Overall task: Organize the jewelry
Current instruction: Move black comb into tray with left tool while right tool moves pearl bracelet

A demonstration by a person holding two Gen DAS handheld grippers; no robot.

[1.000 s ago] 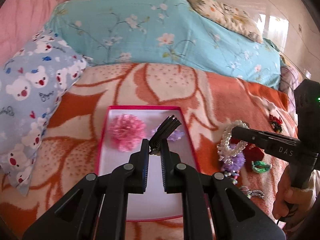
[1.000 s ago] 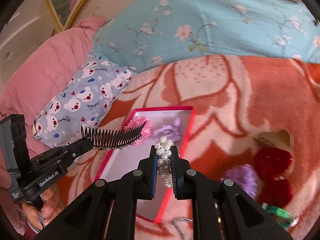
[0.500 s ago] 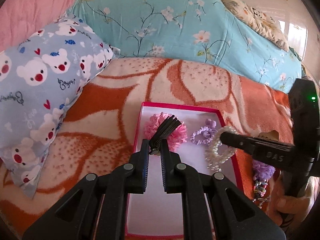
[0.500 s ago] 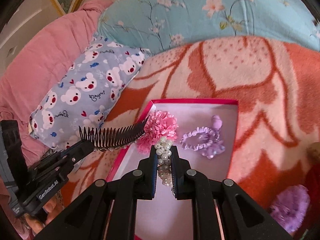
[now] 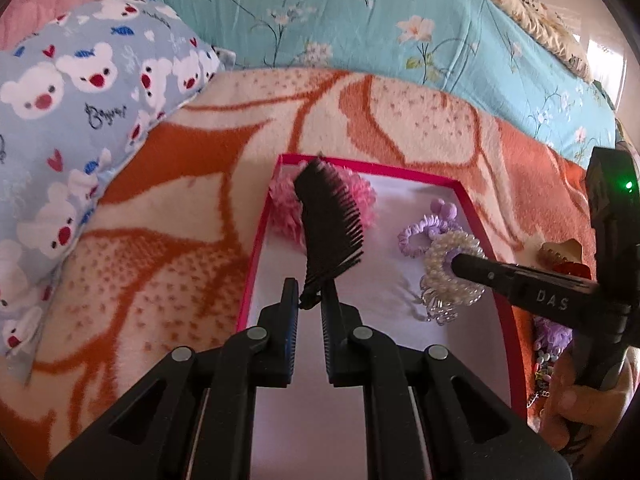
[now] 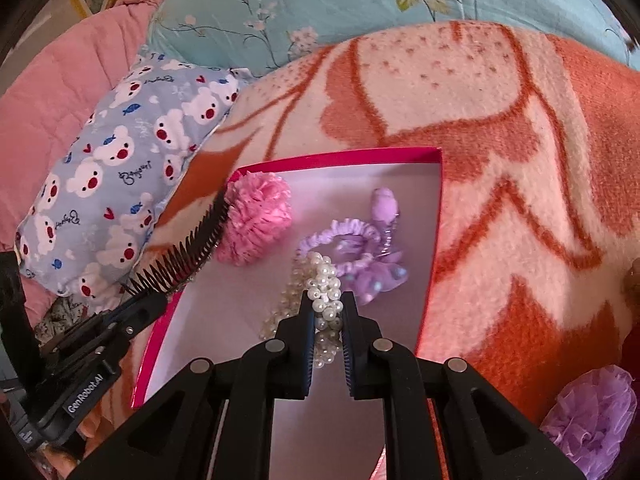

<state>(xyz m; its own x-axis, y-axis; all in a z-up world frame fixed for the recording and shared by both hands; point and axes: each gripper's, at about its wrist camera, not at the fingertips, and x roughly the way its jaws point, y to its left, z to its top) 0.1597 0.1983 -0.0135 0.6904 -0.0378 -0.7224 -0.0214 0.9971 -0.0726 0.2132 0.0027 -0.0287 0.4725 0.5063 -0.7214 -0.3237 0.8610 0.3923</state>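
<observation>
Two pieces in transit over the pink-rimmed box (image 5: 484, 236). Item one: black comb (image 5: 332, 232), light, stiff, with thin teeth likely brittle; left gripper (image 5: 310, 292) pinches its near end, teeth fanning away above the pink pompom (image 6: 256, 224). Item two: pearl bracelet (image 6: 326, 300), limp and slippery; right gripper (image 6: 326, 312) clamps its bunched beads, seemingly just off the box floor.

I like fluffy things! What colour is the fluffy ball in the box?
Pink. The fluffy ball shows best in the right wrist view, in the box.
</observation>
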